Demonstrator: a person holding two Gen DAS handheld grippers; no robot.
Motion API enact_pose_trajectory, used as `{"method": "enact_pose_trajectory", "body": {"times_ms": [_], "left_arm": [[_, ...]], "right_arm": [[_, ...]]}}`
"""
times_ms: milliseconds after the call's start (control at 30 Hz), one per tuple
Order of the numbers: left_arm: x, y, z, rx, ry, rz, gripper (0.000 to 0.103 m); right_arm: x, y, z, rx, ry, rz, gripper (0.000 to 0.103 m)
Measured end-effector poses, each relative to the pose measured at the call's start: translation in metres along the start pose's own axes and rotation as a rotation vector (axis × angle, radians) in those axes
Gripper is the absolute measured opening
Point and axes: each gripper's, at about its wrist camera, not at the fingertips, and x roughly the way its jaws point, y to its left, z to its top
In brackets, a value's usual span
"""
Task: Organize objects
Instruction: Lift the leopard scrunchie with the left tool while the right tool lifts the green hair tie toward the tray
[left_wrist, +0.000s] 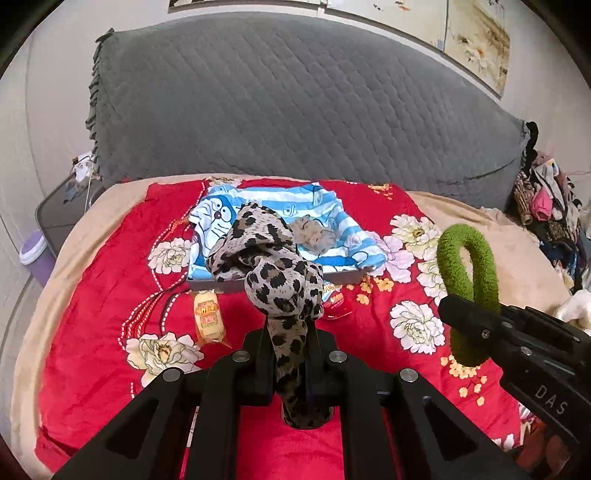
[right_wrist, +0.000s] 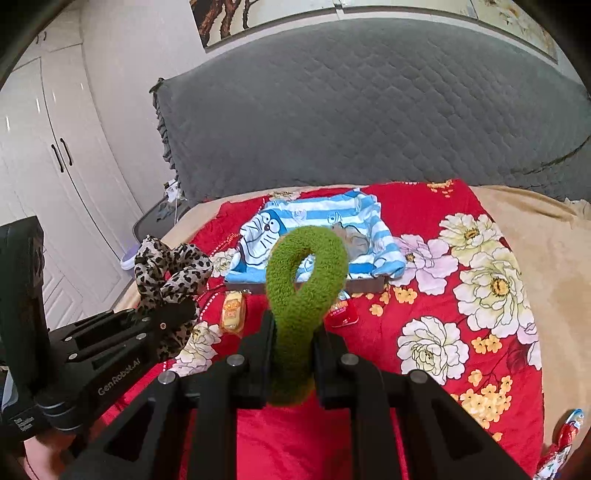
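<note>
Red floral bedding fills the foreground beneath both grippers, each angled downward; the left gripper is clamped on a leopard-print scrunchie rising toward twelve o'clock; the right gripper pinches a green fuzzy scrunchie; beyond, at twelve o'clock, a tray holds a blue-striped cartoon cloth, with two snack packets just before it; farthest stands a grey quilted headboard.

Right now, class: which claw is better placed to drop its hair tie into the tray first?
Probably left: its leopard scrunchie overlaps the tray; the right's green scrunchie sits off to the side.
</note>
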Motion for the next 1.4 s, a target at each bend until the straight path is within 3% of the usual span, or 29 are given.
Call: {"method": "enact_pose_trajectory", "body": {"times_ms": [733, 1400], "left_arm": [[-0.033, 0.010, 0.034, -0.018, -0.099, -0.008, 0.010], [0.023, 0.013, 0.053, 0.001, -0.067, 0.004, 0.010]], "right_arm": [[-0.026, 0.018, 0.029, -0.067, -0.097, -0.006, 0.018], [0.027, 0.017, 0.053, -0.075, -0.075, 0.024, 0.018]]}}
